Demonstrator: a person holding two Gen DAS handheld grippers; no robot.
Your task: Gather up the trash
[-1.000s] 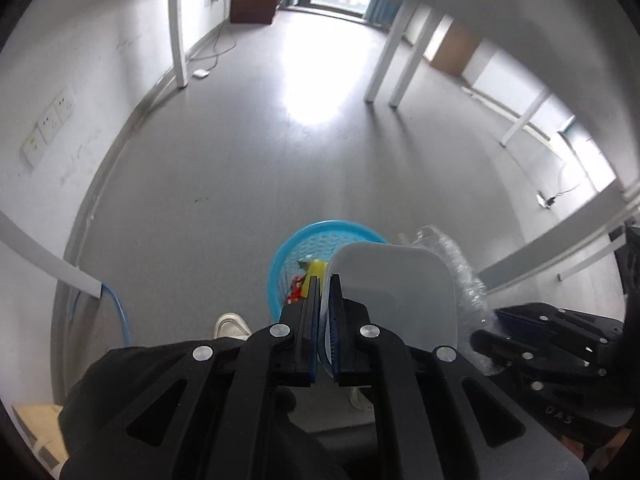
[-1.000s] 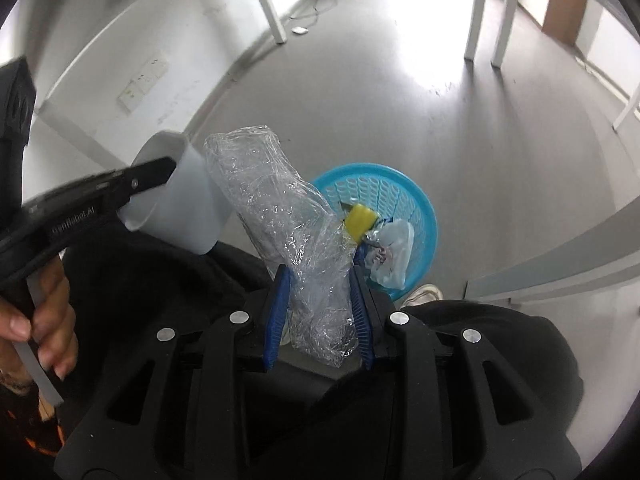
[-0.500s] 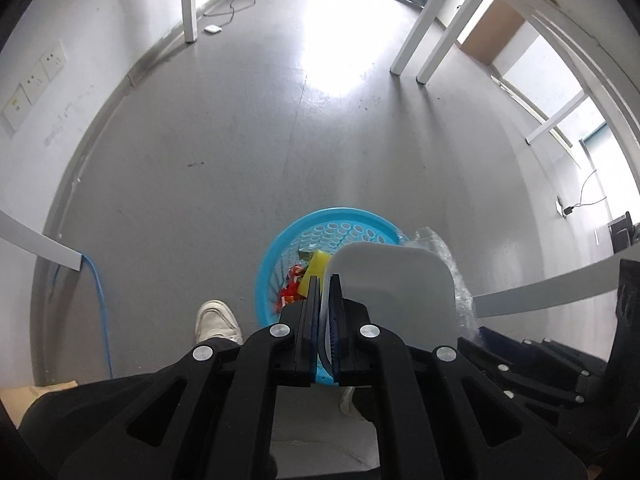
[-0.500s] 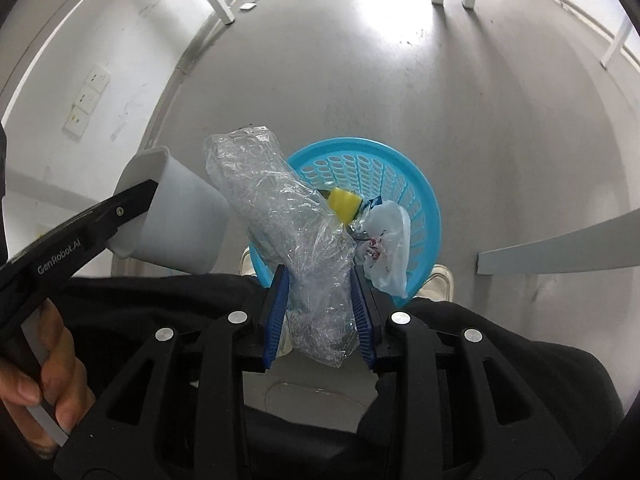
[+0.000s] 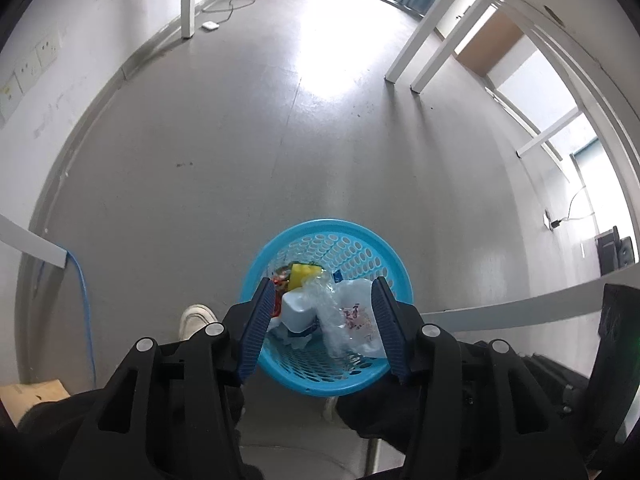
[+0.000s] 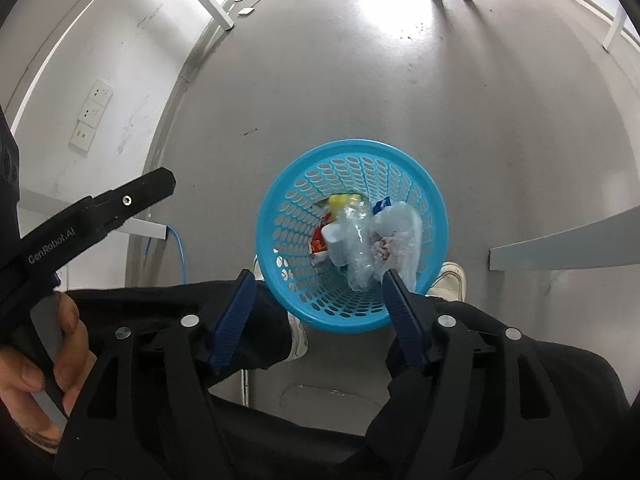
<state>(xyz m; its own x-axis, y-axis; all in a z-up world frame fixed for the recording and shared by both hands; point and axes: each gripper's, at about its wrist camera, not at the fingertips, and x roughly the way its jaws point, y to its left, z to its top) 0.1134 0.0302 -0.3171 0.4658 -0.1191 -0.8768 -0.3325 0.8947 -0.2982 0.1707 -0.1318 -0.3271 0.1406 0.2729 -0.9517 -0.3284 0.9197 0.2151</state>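
Both the left tongs [image 5: 322, 330] and right tongs [image 6: 318, 312] are opening, released and empty; the blue basket [image 6: 434, 200] below is holding a white cup [image 5: 296, 314] and crushed bottle [image 6: 356, 248], partly hiding other trash.

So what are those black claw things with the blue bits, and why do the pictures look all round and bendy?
Those are two grabbers, a bit like big tongs. A person holds one in each hand, and each has a small camera looking out along its two fingers. The camera lens is very wide, so straight walls look curved.

One picture is from the left gripper, the other from the right gripper. In the right one you can also see the person's hand holding the left grabber's handle.

Both look down at a blue basket standing on the grey floor. Inside it are a white cup, a crumpled clear bottle, a plastic bag and something yellow.

Both grabbers' jaws are opening, and nothing is between them. The trash lies in the basket.
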